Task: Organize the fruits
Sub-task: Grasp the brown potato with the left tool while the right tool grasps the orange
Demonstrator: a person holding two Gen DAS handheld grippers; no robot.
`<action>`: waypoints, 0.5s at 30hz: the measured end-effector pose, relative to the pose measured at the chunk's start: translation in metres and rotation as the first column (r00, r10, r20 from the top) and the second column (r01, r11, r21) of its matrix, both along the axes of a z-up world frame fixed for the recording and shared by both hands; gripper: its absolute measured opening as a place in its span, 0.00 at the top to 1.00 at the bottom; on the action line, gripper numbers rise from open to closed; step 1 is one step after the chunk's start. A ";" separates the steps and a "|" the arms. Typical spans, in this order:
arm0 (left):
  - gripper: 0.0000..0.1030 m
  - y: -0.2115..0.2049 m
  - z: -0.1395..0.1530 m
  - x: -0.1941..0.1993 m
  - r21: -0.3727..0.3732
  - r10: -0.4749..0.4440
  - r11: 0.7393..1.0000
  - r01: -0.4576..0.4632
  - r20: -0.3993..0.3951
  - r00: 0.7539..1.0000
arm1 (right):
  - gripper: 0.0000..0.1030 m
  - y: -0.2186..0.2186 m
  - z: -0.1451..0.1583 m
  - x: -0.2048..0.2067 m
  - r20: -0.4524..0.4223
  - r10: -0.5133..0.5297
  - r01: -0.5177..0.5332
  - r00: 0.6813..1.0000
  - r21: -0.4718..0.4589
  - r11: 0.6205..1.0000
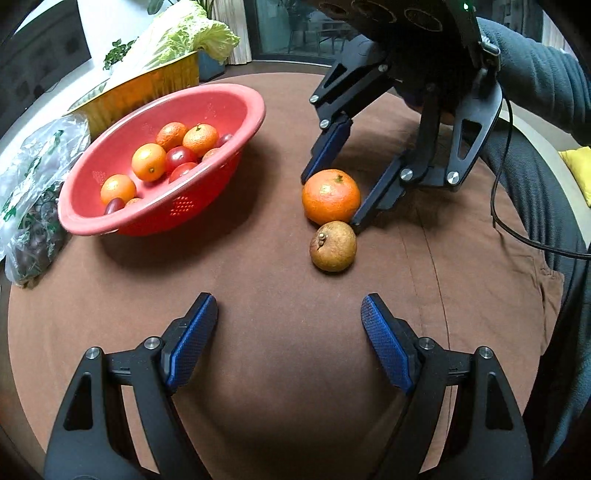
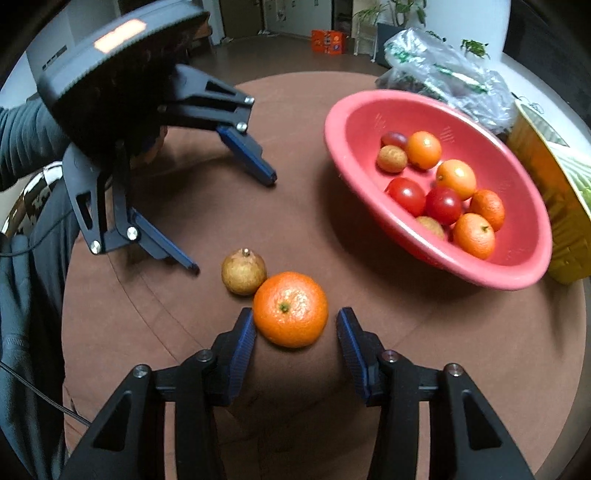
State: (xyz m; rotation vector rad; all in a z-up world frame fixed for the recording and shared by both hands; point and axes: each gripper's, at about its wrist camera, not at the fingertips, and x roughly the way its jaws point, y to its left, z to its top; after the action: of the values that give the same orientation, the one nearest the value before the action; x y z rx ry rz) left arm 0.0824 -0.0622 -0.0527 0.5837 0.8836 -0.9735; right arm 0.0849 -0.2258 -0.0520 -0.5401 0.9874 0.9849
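An orange tangerine [image 1: 331, 196] lies on the brown table cloth, touching a small brown fruit [image 1: 333, 246] beside it. My right gripper [image 2: 295, 325] is open with its fingers on either side of the tangerine [image 2: 290, 309]; the left finger touches it, the right one stands apart. The brown fruit [image 2: 243, 272] lies just beyond. My left gripper [image 1: 289, 310] is open and empty, hovering short of the brown fruit; it also shows in the right wrist view [image 2: 236, 225]. A red colander bowl [image 1: 229, 99] holds several tangerines, red tomatoes and brown fruits.
The bowl [image 2: 354, 110] stands at the table's far side. Behind it sit a yellow box [image 1: 147, 88] with a cabbage [image 1: 184, 33] and a plastic bag [image 1: 33, 184] of dark produce. A cable [image 1: 506, 206] trails at the right.
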 end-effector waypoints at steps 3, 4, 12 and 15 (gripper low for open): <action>0.22 -0.005 0.002 0.001 -0.010 -0.018 1.000 0.018 0.001 1.000 | 0.60 0.001 0.000 0.002 -0.013 -0.003 0.003 1.000 0.011 1.000; 0.22 -0.008 0.002 0.002 -0.012 -0.023 1.000 0.023 0.002 1.000 | 0.60 0.001 -0.001 0.002 -0.011 -0.002 0.002 1.000 0.013 1.000; 0.23 -0.025 0.001 0.010 -0.023 -0.058 0.998 0.058 -0.003 0.998 | 0.61 -0.014 0.003 0.004 -0.006 -0.035 0.035 0.999 0.013 0.999; 0.32 -0.030 0.001 0.013 -0.030 -0.064 0.998 0.064 -0.007 0.998 | 0.61 -0.024 0.005 0.001 0.000 -0.057 0.057 0.998 0.018 0.998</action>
State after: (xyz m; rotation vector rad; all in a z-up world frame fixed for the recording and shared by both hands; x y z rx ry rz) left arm 0.0959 -0.0924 -0.0520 0.5864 0.8607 -1.0459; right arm 0.0862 -0.2503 -0.0466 -0.4949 0.9881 0.9418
